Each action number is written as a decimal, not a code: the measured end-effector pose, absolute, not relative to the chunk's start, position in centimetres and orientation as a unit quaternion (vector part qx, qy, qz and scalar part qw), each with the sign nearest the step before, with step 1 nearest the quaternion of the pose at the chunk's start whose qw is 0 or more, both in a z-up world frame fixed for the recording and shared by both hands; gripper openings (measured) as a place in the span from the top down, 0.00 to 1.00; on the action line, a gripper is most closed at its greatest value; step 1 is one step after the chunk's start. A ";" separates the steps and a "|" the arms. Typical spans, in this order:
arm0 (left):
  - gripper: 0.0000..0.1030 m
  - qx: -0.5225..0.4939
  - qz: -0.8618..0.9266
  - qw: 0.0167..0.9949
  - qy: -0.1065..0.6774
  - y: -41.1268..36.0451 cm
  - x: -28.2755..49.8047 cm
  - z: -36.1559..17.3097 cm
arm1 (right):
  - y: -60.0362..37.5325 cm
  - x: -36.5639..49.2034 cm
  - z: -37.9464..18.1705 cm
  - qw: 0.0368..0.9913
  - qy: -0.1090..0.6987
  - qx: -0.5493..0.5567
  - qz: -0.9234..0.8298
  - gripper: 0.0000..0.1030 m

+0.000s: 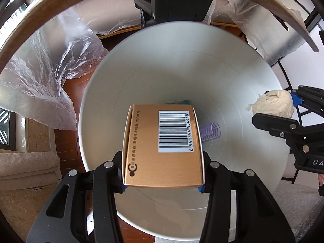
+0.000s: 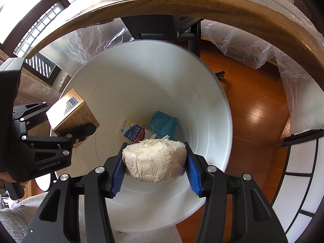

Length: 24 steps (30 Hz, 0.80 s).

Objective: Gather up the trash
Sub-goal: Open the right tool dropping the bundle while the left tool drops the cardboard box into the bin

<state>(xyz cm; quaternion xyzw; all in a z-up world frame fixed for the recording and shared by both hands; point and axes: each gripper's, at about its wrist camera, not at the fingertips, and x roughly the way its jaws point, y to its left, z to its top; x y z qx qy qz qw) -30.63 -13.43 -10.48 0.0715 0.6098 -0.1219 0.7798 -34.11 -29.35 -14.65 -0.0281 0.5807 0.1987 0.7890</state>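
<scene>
My left gripper (image 1: 162, 184) is shut on a gold cardboard box (image 1: 162, 147) with a barcode and holds it over the mouth of the white trash bin (image 1: 253, 77). The box also shows in the right wrist view (image 2: 70, 111) at the bin's left rim. My right gripper (image 2: 155, 166) is shut on a crumpled white paper wad (image 2: 155, 160), above the bin (image 2: 202, 81). The wad shows at the bin's right rim in the left wrist view (image 1: 273, 103). Inside the bin lie a purple hair roller (image 1: 211, 130), a blue bag (image 2: 164, 124) and a printed packet (image 2: 134, 131).
A round wooden table edge (image 2: 182, 2) arches over the bin. Clear plastic sheeting (image 1: 40, 70) hangs from it on both sides. A black chair base (image 2: 168, 30) stands behind the bin on the wood floor (image 2: 253, 111). A beige cushion (image 1: 26, 172) is at left.
</scene>
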 end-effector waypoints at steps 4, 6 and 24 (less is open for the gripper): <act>0.53 0.077 -0.124 0.775 0.614 -13.6 -30.3 -11.0 | -29.1 -33.6 -14.9 0.789 0.582 -0.029 0.196 0.50; 0.53 0.080 -0.126 0.774 0.616 -13.6 -30.1 -11.2 | -29.1 -33.4 -15.1 0.788 0.583 -0.030 0.195 0.50; 0.51 0.084 -0.136 0.761 0.628 -13.5 -29.1 -12.4 | -29.4 -32.4 -16.1 0.779 0.598 -0.027 0.184 0.49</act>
